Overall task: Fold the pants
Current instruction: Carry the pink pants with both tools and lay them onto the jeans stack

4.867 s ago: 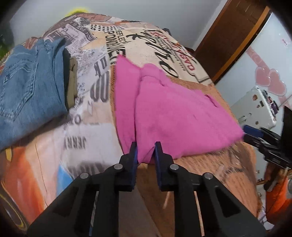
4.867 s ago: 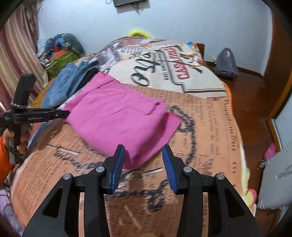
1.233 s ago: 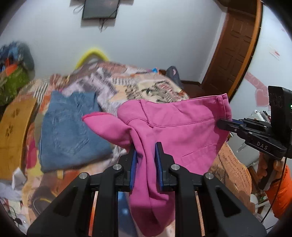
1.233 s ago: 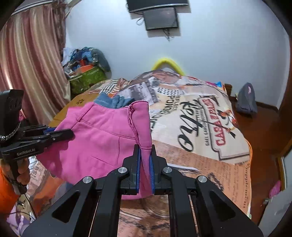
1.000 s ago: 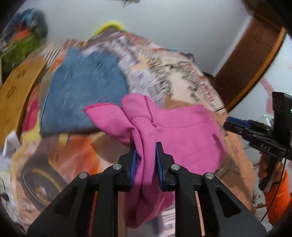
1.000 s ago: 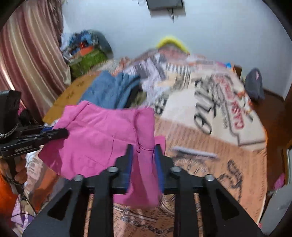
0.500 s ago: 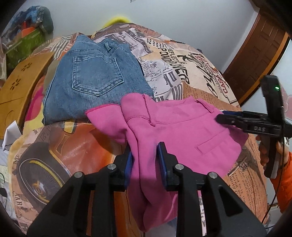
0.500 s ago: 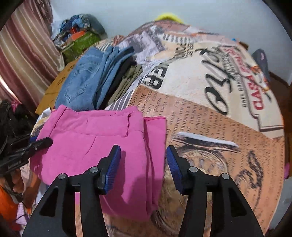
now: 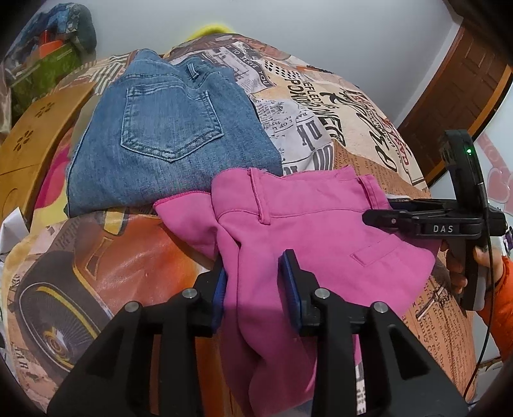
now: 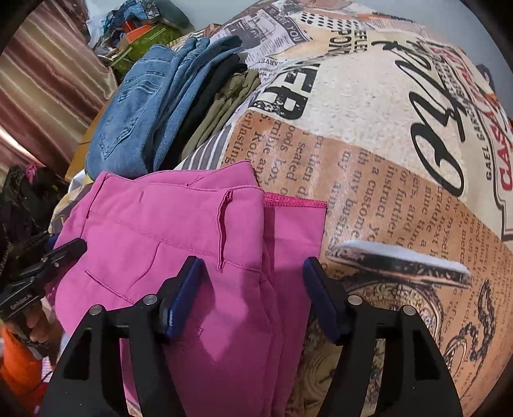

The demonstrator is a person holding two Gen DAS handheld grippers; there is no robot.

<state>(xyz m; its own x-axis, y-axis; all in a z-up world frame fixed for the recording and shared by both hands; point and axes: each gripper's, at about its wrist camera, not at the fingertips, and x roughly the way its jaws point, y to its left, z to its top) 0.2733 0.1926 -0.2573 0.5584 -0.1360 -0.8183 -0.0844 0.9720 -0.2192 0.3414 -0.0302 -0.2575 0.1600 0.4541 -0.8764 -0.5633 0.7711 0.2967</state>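
Note:
The pink pants lie folded on the printed bedspread, waistband toward the jeans; they also show in the right wrist view. My left gripper is open, its jaws standing apart on either side of the near pink fabric. My right gripper is open wide above the pants' right edge, holding nothing. The right gripper also shows at the right of the left wrist view, and the left gripper at the left of the right wrist view.
Folded blue jeans lie just beyond the pink pants, on a stack with dark and olive clothes. A wooden board stands at the left. A clothes pile sits by the curtain. A door is at the right.
The pink pants were lifted off the bed, carried toward the jeans and laid down. Both grippers, shut on the fabric a second ago, have opened and released it.

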